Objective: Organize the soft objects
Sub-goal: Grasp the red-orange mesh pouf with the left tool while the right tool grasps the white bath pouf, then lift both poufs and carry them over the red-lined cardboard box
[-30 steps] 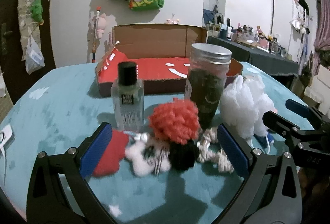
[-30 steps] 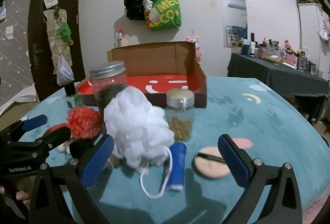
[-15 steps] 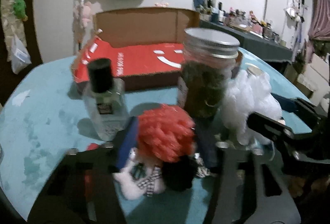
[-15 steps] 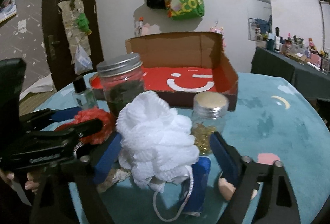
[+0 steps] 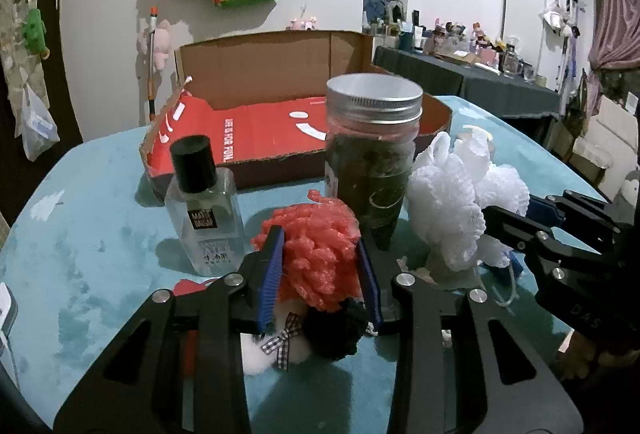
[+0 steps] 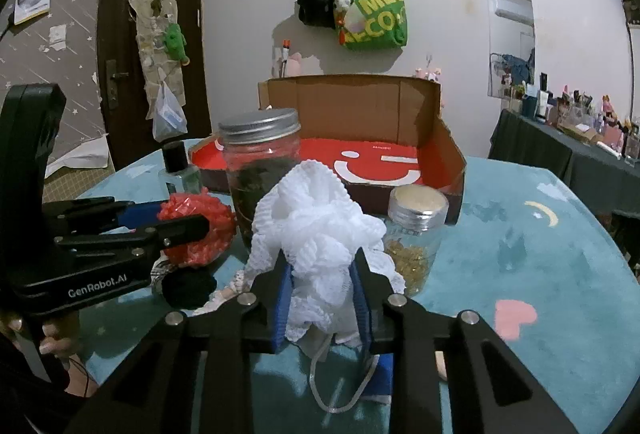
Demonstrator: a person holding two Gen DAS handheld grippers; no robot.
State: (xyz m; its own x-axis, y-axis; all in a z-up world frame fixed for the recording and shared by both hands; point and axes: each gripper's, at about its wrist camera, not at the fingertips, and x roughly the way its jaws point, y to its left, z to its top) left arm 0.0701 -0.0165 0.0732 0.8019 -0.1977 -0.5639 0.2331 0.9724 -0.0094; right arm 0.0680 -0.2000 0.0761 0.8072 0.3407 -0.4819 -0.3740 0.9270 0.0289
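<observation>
Both grippers clamp soft items.
The left gripper (image 5: 320, 270) has just closed on the red pom-pom (image 5: 316, 250), the right gripper (image 6: 322, 304) on the white mesh sponge (image 6: 316, 230); both look light and squashy, best pinched mid-body.

The red yarn pom-pom (image 5: 316, 258) is hiding the plush toy's (image 5: 280, 350) upper part (its face), and the small bottle label (image 5: 202, 220) is staying unreadable.

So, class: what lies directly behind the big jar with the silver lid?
Behind the big jar sits the open cardboard box, its red floor showing a white smile. The jar hides part of that floor, so anything there cannot be seen.
</observation>
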